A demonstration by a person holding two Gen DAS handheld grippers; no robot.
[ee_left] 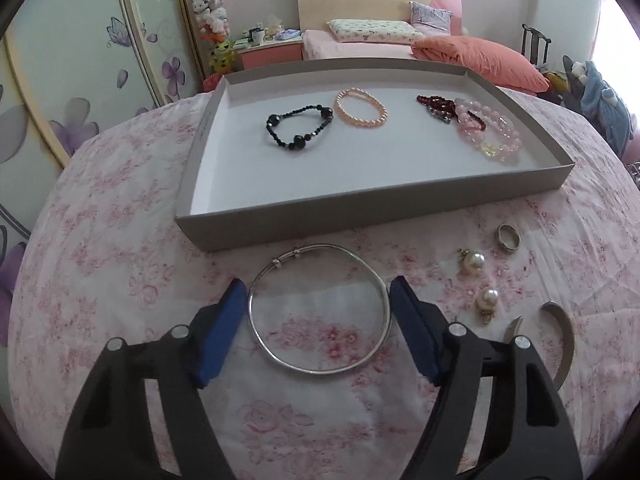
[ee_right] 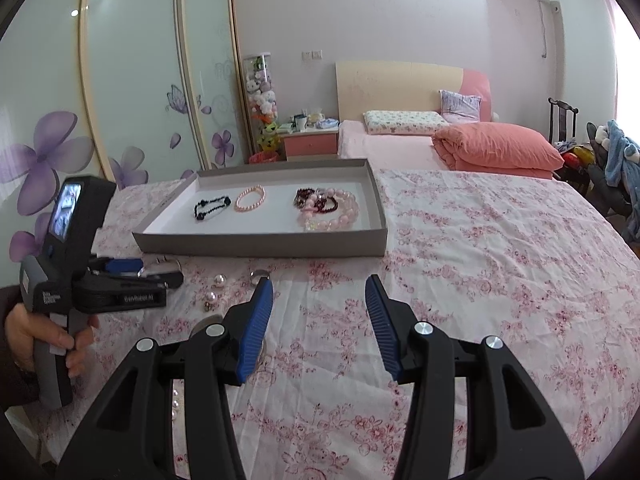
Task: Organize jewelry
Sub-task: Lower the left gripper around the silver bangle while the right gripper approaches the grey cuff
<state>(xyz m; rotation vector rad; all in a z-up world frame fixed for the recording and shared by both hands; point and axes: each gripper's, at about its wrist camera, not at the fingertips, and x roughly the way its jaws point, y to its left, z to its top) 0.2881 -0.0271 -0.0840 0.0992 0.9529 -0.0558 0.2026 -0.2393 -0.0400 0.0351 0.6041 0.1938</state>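
Observation:
A thin silver bangle [ee_left: 319,309] lies flat on the floral cloth, just in front of the grey tray [ee_left: 280,224]. My left gripper [ee_left: 318,296] is open, its blue pads on either side of the bangle, close to its rim. The tray holds a black bead bracelet [ee_left: 299,125], a peach pearl bracelet [ee_left: 361,109], a dark red bracelet [ee_left: 436,108] and pink bead bracelets [ee_left: 490,132]. My right gripper [ee_right: 320,300] is open and empty over bare cloth, right of the left gripper's body [ee_right: 100,280].
Right of the bangle lie a silver ring [ee_left: 509,238], two pearl earrings [ee_left: 474,262] [ee_left: 488,300] and a wide open silver cuff [ee_left: 560,332]. Loose pearls [ee_right: 175,404] lie near the cloth's front edge. A bed with an orange quilt [ee_right: 496,148] stands behind.

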